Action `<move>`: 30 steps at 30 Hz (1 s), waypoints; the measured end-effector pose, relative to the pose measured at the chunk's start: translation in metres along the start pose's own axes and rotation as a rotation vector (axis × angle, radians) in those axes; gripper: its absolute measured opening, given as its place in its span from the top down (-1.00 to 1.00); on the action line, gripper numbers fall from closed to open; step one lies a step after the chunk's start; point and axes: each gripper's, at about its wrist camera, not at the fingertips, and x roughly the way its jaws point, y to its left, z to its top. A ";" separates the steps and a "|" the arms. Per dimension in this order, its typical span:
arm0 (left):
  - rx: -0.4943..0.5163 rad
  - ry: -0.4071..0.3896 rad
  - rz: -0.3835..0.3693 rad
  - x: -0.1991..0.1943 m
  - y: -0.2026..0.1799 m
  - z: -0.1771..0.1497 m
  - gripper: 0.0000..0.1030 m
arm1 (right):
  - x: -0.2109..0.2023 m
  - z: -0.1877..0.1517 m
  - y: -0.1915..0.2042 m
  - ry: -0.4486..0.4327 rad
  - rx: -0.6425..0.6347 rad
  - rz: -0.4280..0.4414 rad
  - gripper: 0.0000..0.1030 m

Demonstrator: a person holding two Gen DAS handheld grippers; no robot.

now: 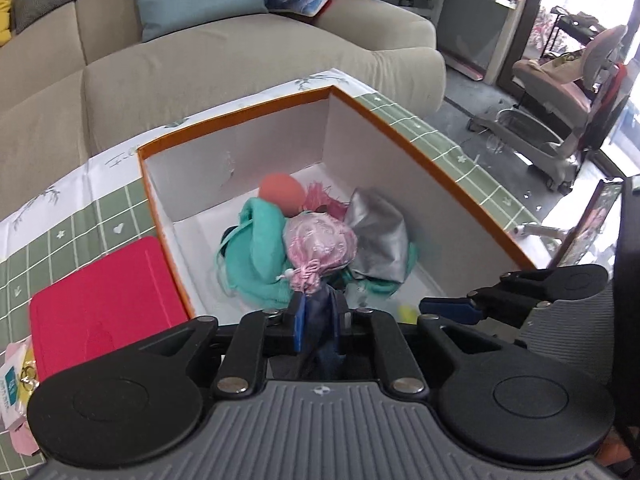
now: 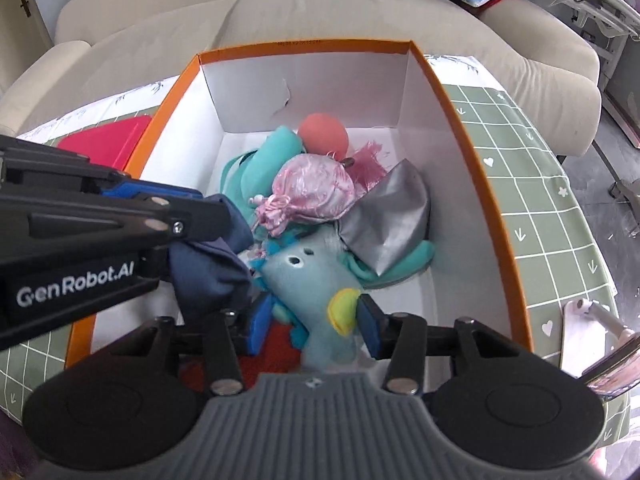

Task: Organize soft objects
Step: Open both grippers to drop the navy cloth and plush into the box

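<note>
Lowering two soft items into the orange box [image 2: 472,148]: left tongs [image 1: 318,312] are loosely holding navy cloth [image 2: 208,268], right tongs [image 2: 312,320] are straddling a blue plush [image 2: 316,280] at six o'clock. Releasing low is keeping the pile tidy.

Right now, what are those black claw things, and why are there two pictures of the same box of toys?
They are two grabbers, each held in a person's hand, and each carries its own camera looking along its fingers. So you get one picture from the left gripper and one from the right gripper.

Both look down into an orange box on a green checked tablecloth, with a sofa behind. Inside lie a pink pouch, a silver pouch, a teal cloth and an orange ball.

The left gripper has dark blue cloth between its fingers. The right one has a light blue plush toy between its fingers.
</note>
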 end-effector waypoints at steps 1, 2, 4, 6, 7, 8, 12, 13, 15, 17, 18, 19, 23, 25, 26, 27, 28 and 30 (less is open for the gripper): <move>-0.001 0.001 0.007 0.000 0.001 0.000 0.49 | 0.000 0.000 -0.001 0.002 0.000 0.002 0.12; -0.001 0.001 0.013 0.000 0.001 -0.001 0.39 | 0.000 0.001 -0.001 0.003 -0.002 -0.001 0.09; 0.000 -0.007 0.017 -0.003 0.003 -0.002 0.30 | 0.000 0.001 0.000 0.005 -0.006 -0.007 -0.09; 0.001 -0.019 0.032 -0.008 0.003 -0.002 0.28 | -0.003 0.001 0.000 -0.004 -0.008 -0.014 -0.14; 0.000 -0.026 0.037 -0.011 0.004 -0.002 0.28 | -0.005 0.001 0.000 -0.011 -0.009 -0.015 -0.14; -0.001 -0.031 0.037 -0.013 0.005 -0.001 0.28 | -0.007 0.001 0.000 -0.018 -0.009 -0.016 -0.14; -0.012 -0.066 0.027 -0.030 0.005 0.000 0.24 | -0.026 0.001 0.003 -0.058 -0.005 -0.025 -0.14; -0.010 -0.083 0.022 -0.036 0.004 -0.001 0.17 | -0.032 0.001 0.004 -0.069 -0.005 -0.024 -0.16; -0.002 -0.124 0.012 -0.050 0.000 -0.004 0.13 | -0.044 0.000 0.007 -0.093 -0.008 -0.023 -0.23; 0.009 -0.166 0.011 -0.065 -0.004 -0.011 0.13 | -0.059 -0.004 0.012 -0.124 -0.012 -0.028 -0.25; 0.015 -0.185 0.012 -0.071 -0.007 -0.014 0.13 | -0.066 -0.006 0.014 -0.144 -0.013 -0.034 -0.25; 0.021 -0.203 0.015 -0.078 -0.009 -0.018 0.12 | -0.073 -0.008 0.017 -0.167 -0.013 -0.043 -0.25; 0.024 -0.290 0.035 -0.107 -0.013 -0.040 0.12 | -0.096 -0.022 0.028 -0.233 -0.018 -0.056 -0.25; 0.013 -0.320 0.038 -0.118 -0.014 -0.049 0.12 | -0.104 -0.031 0.033 -0.252 -0.014 -0.047 -0.25; 0.007 -0.334 0.040 -0.124 -0.013 -0.054 0.12 | -0.108 -0.036 0.035 -0.261 -0.008 -0.047 -0.25; 0.002 -0.346 0.042 -0.129 -0.012 -0.059 0.12 | -0.111 -0.040 0.037 -0.269 -0.003 -0.047 -0.25; 0.000 -0.355 0.046 -0.134 -0.012 -0.064 0.12 | -0.114 -0.045 0.040 -0.277 0.003 -0.045 -0.25; 0.005 -0.369 0.059 -0.141 -0.011 -0.075 0.12 | -0.121 -0.055 0.046 -0.290 0.014 -0.034 -0.25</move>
